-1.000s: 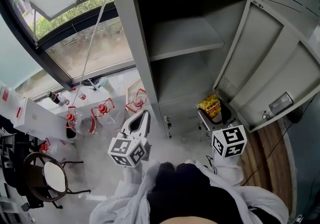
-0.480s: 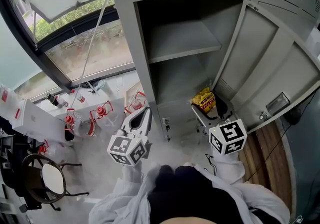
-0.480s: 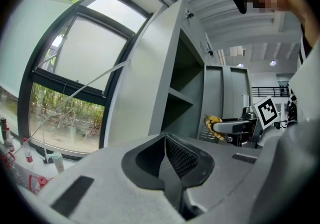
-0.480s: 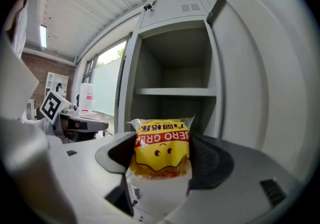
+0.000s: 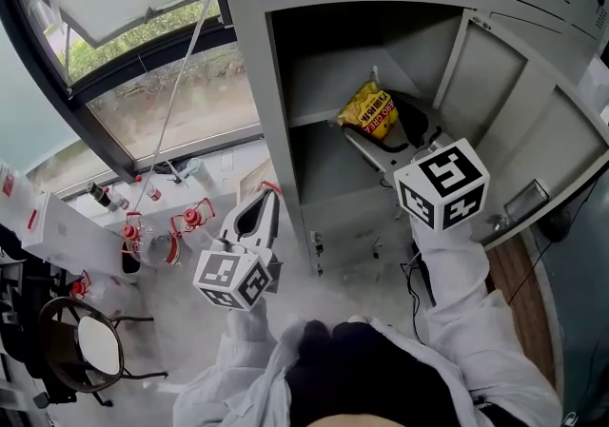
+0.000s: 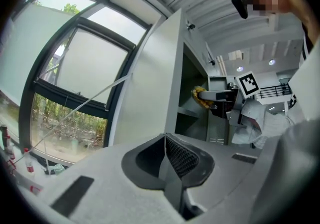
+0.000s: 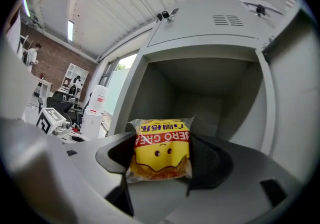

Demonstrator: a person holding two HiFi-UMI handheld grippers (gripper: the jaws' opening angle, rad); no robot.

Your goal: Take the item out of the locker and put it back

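Now, closest in, the left gripper (image 5: 269, 193) is hanging by the locker's (image 5: 249, 83) left front edge, jaws closed together on nothing. Beyond it, the right gripper (image 5: 373, 126) is clamping a yellow snack packet (image 5: 367, 109) between part-open jaws, holding it level with the front edge of the shelf (image 5: 319, 83); a second ago it was down by the locker's floor. The door (image 5: 514, 121) is standing swung wide to the right, leaving the opening free.
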